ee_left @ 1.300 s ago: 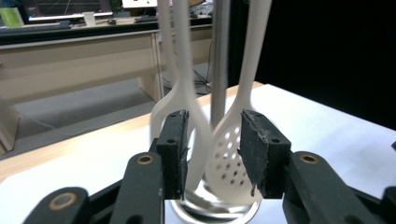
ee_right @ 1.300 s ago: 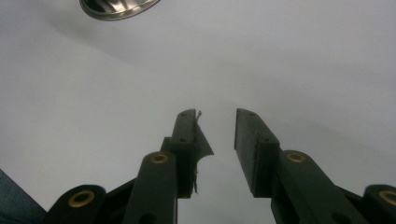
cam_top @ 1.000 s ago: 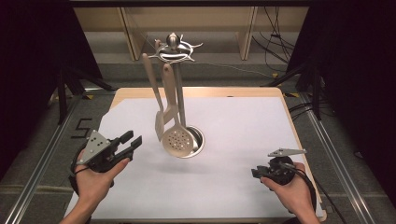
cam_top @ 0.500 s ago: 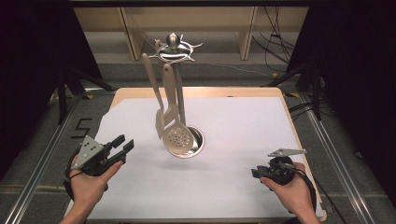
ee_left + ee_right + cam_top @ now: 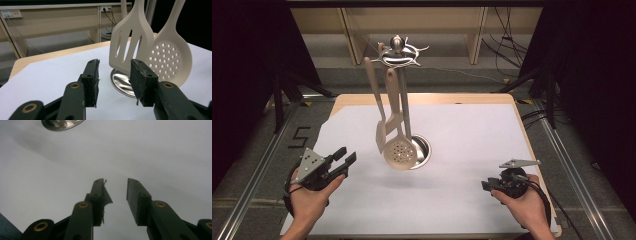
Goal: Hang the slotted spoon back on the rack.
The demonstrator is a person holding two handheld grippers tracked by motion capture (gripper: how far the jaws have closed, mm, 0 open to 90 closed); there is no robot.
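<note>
High view, left to right: left gripper (image 5: 343,162) at the near left of the surface (image 5: 472,145), held in the person's left hand (image 5: 309,200), jaws spread with nothing between them, pointing right toward the utensil stand. White sheet covers most of the surface, wood edge visible at the far side. Middle: metal utensil stand (image 5: 398,50) with a round steel base (image 5: 424,150); two cream utensils hang from its top ring, a slotted spatula (image 5: 381,135) on the left and a perforated skimmer spoon (image 5: 400,152) just beside it, its bowl overlapping the base. Near right: right gripper (image 5: 488,185) in the right hand (image 5: 524,205), low over the sheet, pointing left, well apart from the stand.

Left gripper view: jaws open, empty gap; slotted spatula (image 5: 131,37) and skimmer spoon (image 5: 170,60) hang ahead, apart from the jaws, steel base (image 5: 122,82) below them on the sheet.

Right gripper view: jaws spread, nothing pinched, bare white sheet under them; edge of the steel base (image 5: 61,124) at the far top left. A torn bit of pad lining sticks off the left jaw.
</note>
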